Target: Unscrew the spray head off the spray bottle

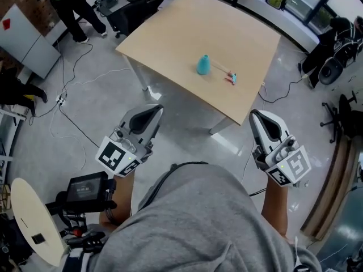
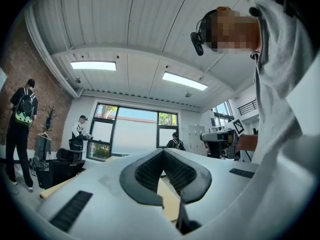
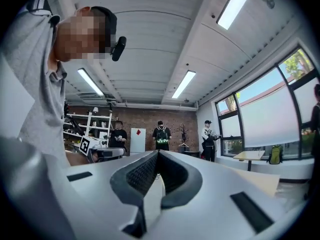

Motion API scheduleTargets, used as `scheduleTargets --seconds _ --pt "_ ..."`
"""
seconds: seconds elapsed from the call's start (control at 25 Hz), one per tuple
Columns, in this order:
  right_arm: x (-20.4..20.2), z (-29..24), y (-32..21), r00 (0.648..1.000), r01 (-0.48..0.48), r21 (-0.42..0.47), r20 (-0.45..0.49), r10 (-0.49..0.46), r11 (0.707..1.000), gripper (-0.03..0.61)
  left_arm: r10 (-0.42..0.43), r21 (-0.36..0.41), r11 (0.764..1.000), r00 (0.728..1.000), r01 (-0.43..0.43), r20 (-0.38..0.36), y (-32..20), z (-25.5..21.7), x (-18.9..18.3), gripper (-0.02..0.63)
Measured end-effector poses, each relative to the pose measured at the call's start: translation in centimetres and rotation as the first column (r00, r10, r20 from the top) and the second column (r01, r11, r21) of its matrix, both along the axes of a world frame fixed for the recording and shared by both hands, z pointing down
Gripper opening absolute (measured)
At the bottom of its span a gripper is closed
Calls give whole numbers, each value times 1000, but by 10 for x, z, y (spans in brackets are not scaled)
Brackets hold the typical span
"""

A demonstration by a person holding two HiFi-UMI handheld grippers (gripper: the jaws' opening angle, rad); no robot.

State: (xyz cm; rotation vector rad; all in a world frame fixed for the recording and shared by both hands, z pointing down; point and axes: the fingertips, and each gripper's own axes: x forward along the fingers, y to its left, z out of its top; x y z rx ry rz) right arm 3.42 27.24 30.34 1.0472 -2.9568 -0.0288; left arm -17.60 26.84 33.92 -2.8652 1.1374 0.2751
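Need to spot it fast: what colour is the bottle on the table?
Teal, a light blue-green; the bottle shows best in the head view.

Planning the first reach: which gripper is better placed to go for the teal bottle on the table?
Left, marginally. The left gripper looks slightly nearer the teal bottle than the right gripper. Both are shut, empty, and short of the table.

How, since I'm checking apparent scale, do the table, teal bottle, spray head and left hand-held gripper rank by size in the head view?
1. table
2. left hand-held gripper, enlarged by nearness to the camera
3. teal bottle
4. spray head
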Motion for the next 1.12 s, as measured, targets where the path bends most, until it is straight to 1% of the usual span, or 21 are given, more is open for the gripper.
scheduleTargets --seconds 0.08,0.16,0.24,0.32,0.4,0.48,0.6,0.72,1.12 --pt "3 -3 -3 1000 4 -6 0 -4 1000 8 -12 -2 1000 1000 12 1 -2 -4 1 3" --pt "1 -4 -5 1000 13 -15 -10 -14 1000 8 -25 -31 999 999 25 -20 -1 -2 1 3" --pt "7 -11 -4 999 5 0 -34 -5 1000 8 -20 -50 999 999 18 -36 2 -4 10 3" --pt "31 -14 -2 999 -18 10 -45 19 1000 8 -6 -53 999 1000 5 -22 4 -5 38 4" --pt "59 -7 8 999 -24 -6 -40 24 1000 8 9 -45 999 1000 -9 -3 14 -4 71 5" --pt "71 3 17 999 -19 -22 -38 18 1000 8 16 -34 999 1000 -16 4 26 -4 89 4" --pt "67 1 18 1000 3 -23 -21 -3 1000 8 12 -35 999 1000 -11 9 25 -3 90 3" --pt "61 0 15 999 20 -14 -27 -20 1000 8 4 -36 999 1000 -4 15 24 -2 87 5" --pt "58 1 10 999 38 -18 -25 -38 999 8 -22 -45 999 1000 23 17 23 3 79 5"
